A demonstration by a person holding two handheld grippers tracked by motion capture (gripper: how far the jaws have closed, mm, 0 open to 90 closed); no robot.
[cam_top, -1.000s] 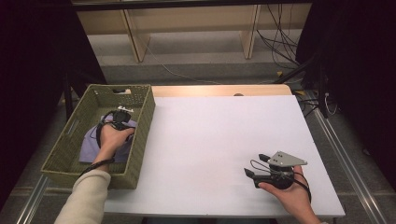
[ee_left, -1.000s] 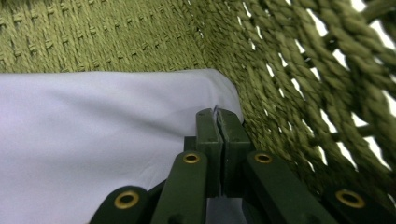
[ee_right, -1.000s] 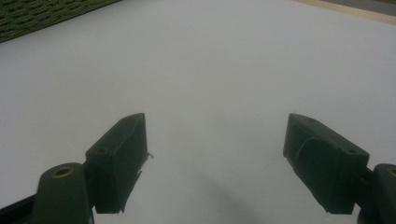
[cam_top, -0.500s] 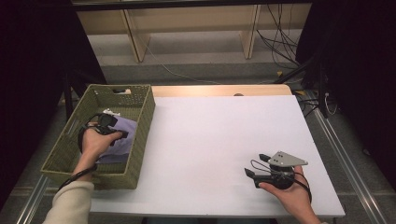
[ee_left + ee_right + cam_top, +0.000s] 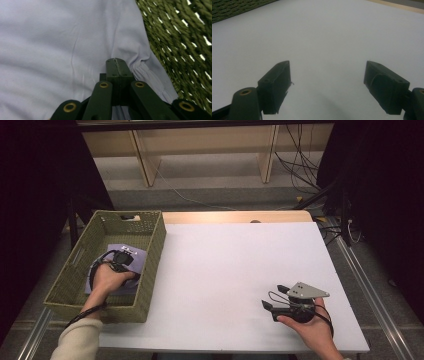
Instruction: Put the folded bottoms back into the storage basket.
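In the basket [image 5: 150,251] at the table's left, the left gripper [image 5: 119,261] has slid toward the near left since a moment ago, its jaws pressed together, pinching a fold of the lilac cloth [image 5: 134,254]. The left gripper view shows the cloth's [image 5: 62,37] gathered hem, which the high view does not. The right gripper [image 5: 274,296] has stayed put, jaws spread over the bare table [image 5: 225,265].

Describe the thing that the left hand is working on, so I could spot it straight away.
Start at the white table and look to its left edge, where a green woven basket stands. Inside it lies a pale lilac garment, the one soft, light thing against the dark weave, with a gathered hem. The left gripper has its fingers shut on it.
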